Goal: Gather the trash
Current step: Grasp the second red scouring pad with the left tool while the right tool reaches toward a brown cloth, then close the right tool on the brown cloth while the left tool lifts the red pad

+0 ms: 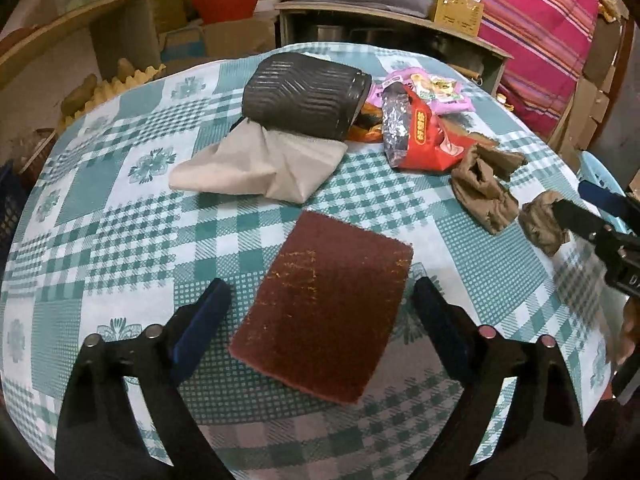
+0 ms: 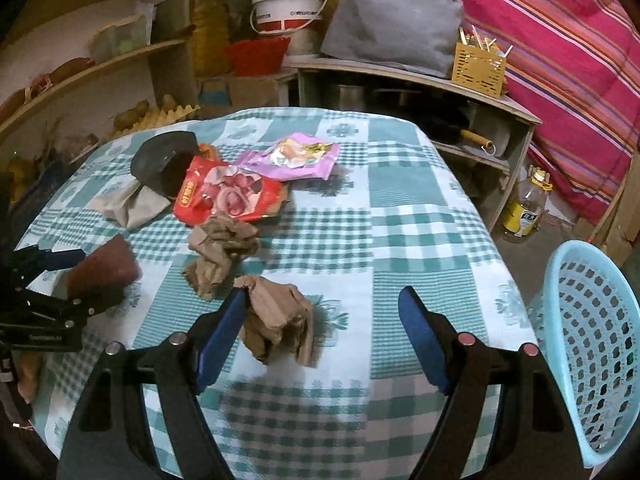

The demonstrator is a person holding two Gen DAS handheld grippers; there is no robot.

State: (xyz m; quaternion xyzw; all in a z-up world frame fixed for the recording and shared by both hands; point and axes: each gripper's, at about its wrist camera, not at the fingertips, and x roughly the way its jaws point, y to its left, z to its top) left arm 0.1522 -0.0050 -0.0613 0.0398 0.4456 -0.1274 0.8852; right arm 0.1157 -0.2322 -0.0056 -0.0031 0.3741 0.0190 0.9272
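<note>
A dark red scouring pad (image 1: 324, 304) lies flat on the checked tablecloth (image 1: 120, 216), between the open jaws of my left gripper (image 1: 320, 300), which also shows in the right wrist view (image 2: 68, 276). A crumpled brown wad (image 2: 278, 322) lies between the open jaws of my right gripper (image 2: 322, 312), against the left finger; it also shows in the left wrist view (image 1: 540, 222). A second brown wad (image 2: 222, 250) lies further in. A red wrapper (image 2: 230, 196), a pink wrapper (image 2: 296, 156), a tipped black bin (image 1: 304, 94) and a beige cloth (image 1: 260, 164) lie at the back.
A light blue perforated basket (image 2: 588, 352) stands just off the table's right edge. Shelves with a white bucket (image 2: 288, 6), a grey bag and a yellow holder stand behind the table. A striped pink cover hangs at the right.
</note>
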